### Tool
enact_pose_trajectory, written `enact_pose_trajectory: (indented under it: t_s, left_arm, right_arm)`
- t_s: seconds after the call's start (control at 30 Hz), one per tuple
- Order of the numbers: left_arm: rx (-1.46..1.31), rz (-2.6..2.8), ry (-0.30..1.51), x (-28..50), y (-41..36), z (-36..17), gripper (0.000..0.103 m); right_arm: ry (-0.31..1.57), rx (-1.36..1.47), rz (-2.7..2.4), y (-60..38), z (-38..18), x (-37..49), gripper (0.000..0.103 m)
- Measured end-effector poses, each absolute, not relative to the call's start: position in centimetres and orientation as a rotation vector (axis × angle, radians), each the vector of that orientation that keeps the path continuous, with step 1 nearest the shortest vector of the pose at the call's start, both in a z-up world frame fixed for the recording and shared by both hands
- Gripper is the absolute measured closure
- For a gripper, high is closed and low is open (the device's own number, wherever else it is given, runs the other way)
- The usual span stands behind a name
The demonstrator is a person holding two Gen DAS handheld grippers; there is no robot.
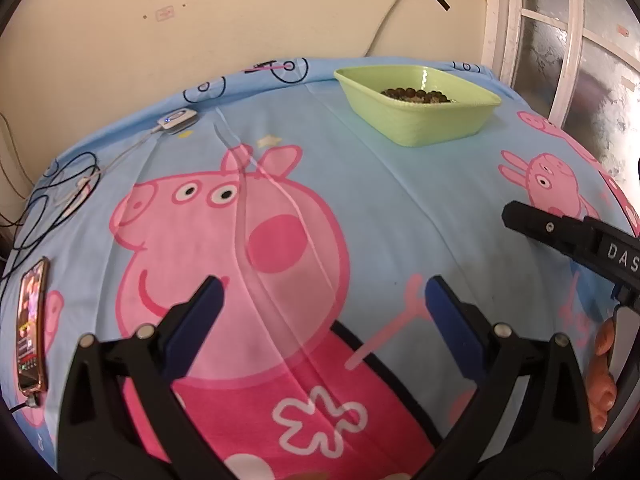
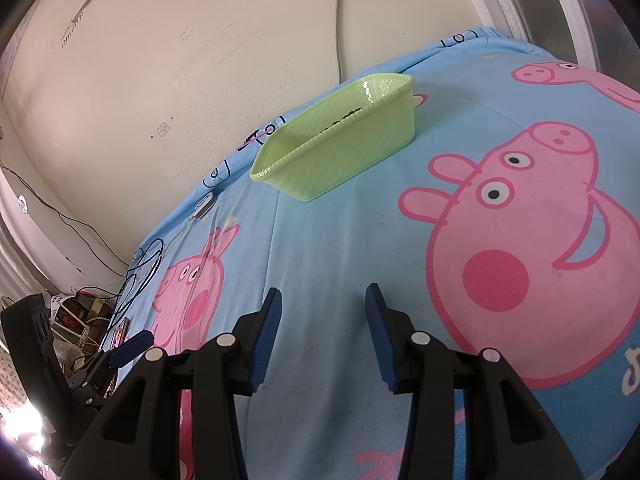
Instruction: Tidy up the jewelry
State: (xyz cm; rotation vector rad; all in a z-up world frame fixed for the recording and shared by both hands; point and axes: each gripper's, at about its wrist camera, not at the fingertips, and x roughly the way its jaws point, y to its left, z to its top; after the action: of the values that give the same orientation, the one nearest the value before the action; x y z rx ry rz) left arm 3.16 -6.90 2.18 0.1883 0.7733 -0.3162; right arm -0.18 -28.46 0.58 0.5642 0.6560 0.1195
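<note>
A light green plastic basket (image 1: pixel 432 120) stands at the far side of the table, with a dark beaded bracelet (image 1: pixel 416 94) lying inside it. The same basket (image 2: pixel 340 148) shows in the right wrist view, where only a dark strip of beads (image 2: pixel 344 118) peeks over its rim. My left gripper (image 1: pixel 322 294) is open and empty, hovering over the blue cartoon-pig cloth (image 1: pixel 380 208) well short of the basket. My right gripper (image 2: pixel 323 300) is open and empty above the cloth, also short of the basket. The right gripper's body (image 1: pixel 576 240) shows at the right edge of the left wrist view.
A phone (image 1: pixel 30 324) lies at the cloth's left edge with a cable plugged in. Black cables (image 1: pixel 60 196) and a small white device (image 1: pixel 178 119) lie at the far left. A wall runs behind the table, and a white window frame (image 1: pixel 560 40) stands at the right.
</note>
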Motion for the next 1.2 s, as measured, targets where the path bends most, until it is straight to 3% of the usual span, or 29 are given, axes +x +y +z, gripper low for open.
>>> enact_pose_trajectory:
  t_s: [1.2]
  left_arm:
    - [0.196,-0.329,0.794,3.41,-6.98,1.91,0.006]
  right_arm:
    - [0.656,0.564,0.119,-28.42,0.60,-0.17,0.084]
